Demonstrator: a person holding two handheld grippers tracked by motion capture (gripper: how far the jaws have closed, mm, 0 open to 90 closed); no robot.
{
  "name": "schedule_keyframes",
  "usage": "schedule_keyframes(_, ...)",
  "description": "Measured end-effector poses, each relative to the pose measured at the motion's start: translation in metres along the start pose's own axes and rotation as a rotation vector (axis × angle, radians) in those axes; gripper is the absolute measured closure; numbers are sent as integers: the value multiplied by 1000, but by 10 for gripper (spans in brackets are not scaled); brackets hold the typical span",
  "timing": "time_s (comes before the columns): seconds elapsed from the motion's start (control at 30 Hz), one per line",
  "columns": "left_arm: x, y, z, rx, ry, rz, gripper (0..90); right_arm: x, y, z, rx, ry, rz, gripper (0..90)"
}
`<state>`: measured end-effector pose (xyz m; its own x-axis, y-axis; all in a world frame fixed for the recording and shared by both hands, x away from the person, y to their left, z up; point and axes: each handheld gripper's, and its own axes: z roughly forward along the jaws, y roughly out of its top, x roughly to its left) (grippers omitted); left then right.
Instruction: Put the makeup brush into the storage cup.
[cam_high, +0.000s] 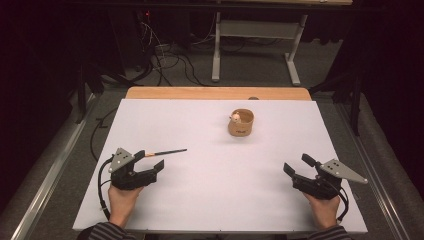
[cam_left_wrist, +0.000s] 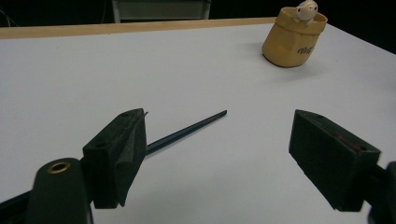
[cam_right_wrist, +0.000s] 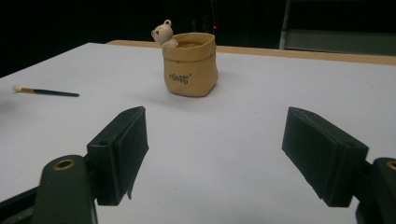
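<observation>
- the left gripper (cam_high: 151, 161) rests low on the white counter (cam_high: 210, 200) at its near left, jaws spread wide and holding nothing.
- a thin dark paintbrush with a pale bristle tip (cam_high: 165, 152) lies flat on the counter just beside the left gripper's outer jaw; in the left gripper view its handle (cam_left_wrist: 187, 133) runs out from behind that jaw.
- the right gripper (cam_high: 296, 167) sits at the near right, jaws fully apart and empty.
- a tan ceramic sack-shaped pot with a small bear figure on its rim (cam_high: 241, 122) stands upright toward the far middle, well apart from both grippers.
</observation>
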<state>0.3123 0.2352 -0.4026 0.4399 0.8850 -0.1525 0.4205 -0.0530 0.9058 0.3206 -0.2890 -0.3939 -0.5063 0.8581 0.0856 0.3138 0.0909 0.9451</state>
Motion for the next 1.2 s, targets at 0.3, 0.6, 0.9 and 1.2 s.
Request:
schedule_keyframes(0.3, -2, 0, 0, 0, -7, 12, 199, 2, -1, -1, 4, -1, 0, 242)
schedule_keyframes(0.6, -5, 0, 1, 5, -9, 19, 199, 0, -1, -1, 0, 3, 12, 242)
schedule_keyframes(0.9, -5, 2, -1, -13, -4, 18, 200, 0, -2, -2, 2, -18, 17, 242)
schedule_keyframes(1.2, -9, 9, 0, -19, -33, 8, 192, -1, -3, -3, -4, -14, 22, 242)
